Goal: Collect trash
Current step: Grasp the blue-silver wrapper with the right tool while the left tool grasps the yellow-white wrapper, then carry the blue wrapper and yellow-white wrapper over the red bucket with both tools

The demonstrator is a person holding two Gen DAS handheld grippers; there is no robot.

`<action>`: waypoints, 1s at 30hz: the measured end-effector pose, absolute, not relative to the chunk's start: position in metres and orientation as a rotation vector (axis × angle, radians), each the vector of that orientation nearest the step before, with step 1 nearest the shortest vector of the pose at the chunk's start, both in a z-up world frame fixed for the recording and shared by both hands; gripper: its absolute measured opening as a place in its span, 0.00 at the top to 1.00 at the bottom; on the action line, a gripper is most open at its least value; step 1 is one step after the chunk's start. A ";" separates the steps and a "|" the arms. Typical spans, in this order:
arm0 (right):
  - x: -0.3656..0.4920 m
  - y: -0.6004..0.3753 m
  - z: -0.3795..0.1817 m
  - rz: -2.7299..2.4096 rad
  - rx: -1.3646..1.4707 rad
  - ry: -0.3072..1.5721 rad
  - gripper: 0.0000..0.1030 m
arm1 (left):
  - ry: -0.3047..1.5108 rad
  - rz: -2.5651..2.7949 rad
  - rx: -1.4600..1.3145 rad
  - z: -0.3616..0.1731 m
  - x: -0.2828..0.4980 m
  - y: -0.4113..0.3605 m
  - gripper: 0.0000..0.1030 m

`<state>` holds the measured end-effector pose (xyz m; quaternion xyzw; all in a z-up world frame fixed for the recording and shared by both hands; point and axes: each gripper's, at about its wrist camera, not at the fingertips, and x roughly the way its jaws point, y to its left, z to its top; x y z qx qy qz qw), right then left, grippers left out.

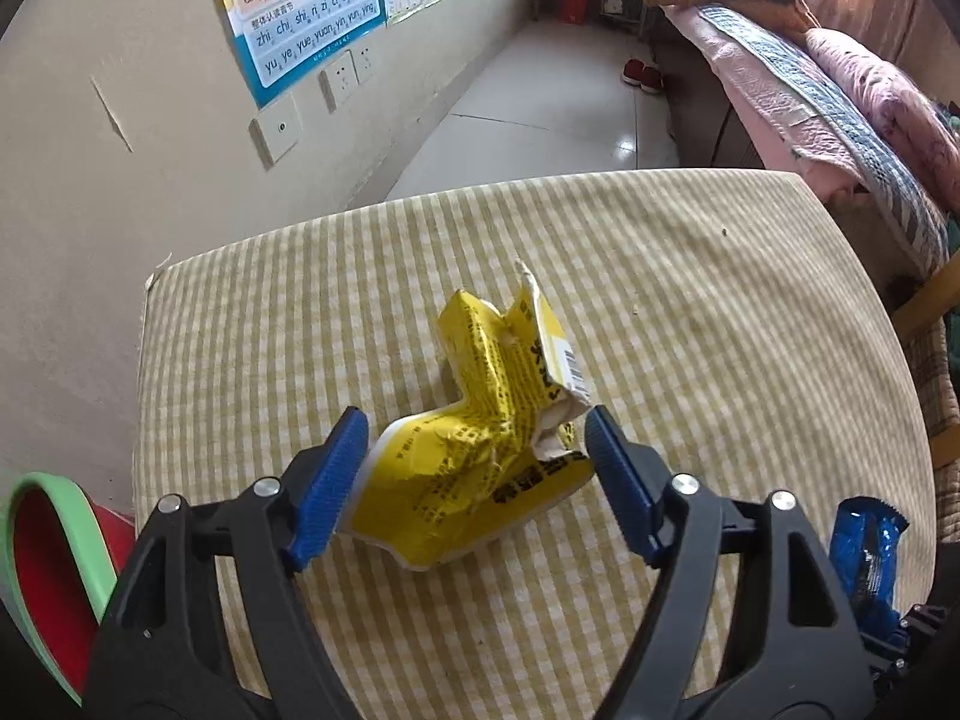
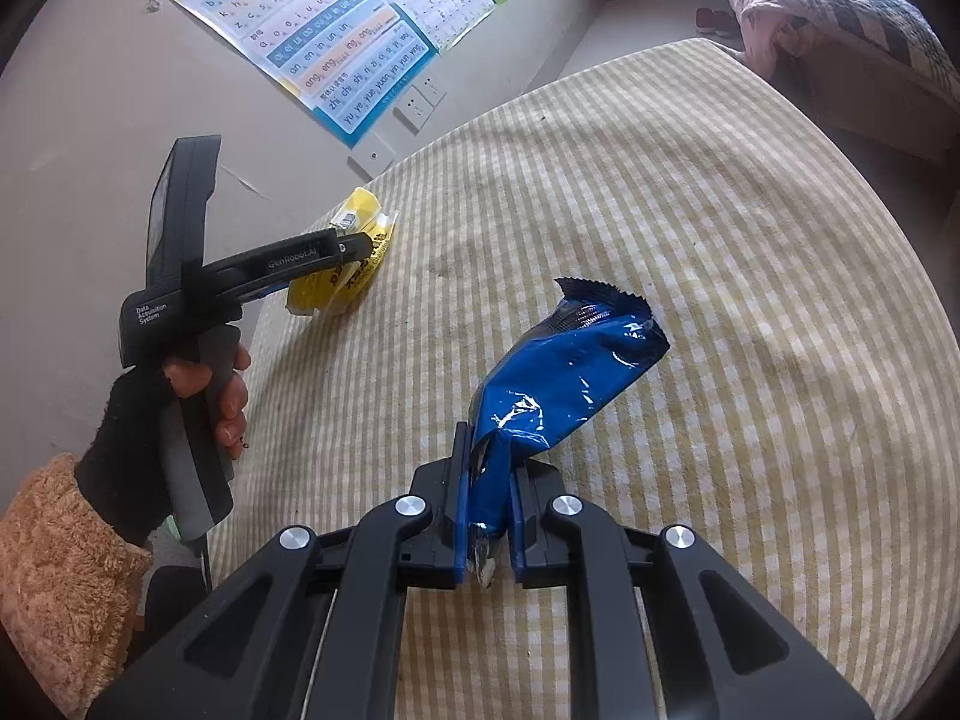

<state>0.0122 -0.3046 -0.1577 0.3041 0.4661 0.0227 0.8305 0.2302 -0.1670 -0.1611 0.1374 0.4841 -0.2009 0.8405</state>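
Green-rimmed red bin (image 1: 54, 570) sits at the far left, just off the table's left edge, so that's presumably where both pieces go. Next over, left gripper (image 1: 474, 480): blue pads (image 1: 333, 486) spread, straddling the near end of the crumpled yellow wrapper (image 1: 492, 426), which lies on the checked tablecloth (image 1: 690, 312) near the table's left side. Left pad looks to be touching or just beside the wrapper's edge, right pad close to its torn white flap; neither presses it, so we count it as not gripped. To do this step well, we'd keep the gripper low, centre the jaws over the thick folded middle rather than the loose flap, and close fully; the foil is springy and a pinch on a flap alone could tear or slip. Watch that the pads don't catch the cloth, which looks soft enough to bunch. Right of that, right gripper (image 2: 487, 510): fingers pressed together, pinching the twisted near end of the blue wrapper (image 2: 564, 372), the rest of the pack sticking out away from us, low over the cloth. We can't tell whether the far end touches the cloth. We'd hold the right hand steady until the left has its grip, then carry both left to the bin.
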 end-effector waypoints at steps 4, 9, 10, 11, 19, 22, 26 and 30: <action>0.012 -0.306 -0.159 0.043 0.646 0.991 0.89 | 1.002 -0.429 0.264 -0.148 0.221 -0.160 0.46; 0.010 -0.301 -0.146 0.058 0.621 0.965 0.89 | 0.949 -0.431 0.161 -0.118 0.190 -0.137 0.51; 0.009 -0.299 -0.142 0.062 0.613 0.958 0.89 | 0.930 -0.425 0.132 -0.108 0.178 -0.129 0.51; 0.009 -0.296 -0.137 0.066 0.603 0.950 0.89 | 0.917 -0.419 0.119 -0.102 0.169 -0.125 0.51; 0.004 -0.269 -0.105 0.121 0.530 0.907 0.89 | 0.800 -0.354 0.079 -0.048 0.085 -0.088 0.50; 0.001 -0.257 -0.094 0.143 0.502 0.894 0.89 | 0.778 -0.338 0.063 -0.037 0.067 -0.076 0.50; 0.000 -0.242 -0.079 0.173 0.467 0.877 0.89 | 0.763 -0.309 0.036 -0.030 0.053 -0.058 0.50; 0.000 -0.228 -0.067 0.200 0.435 0.863 0.89 | 0.757 -0.277 0.001 -0.027 0.047 -0.037 0.50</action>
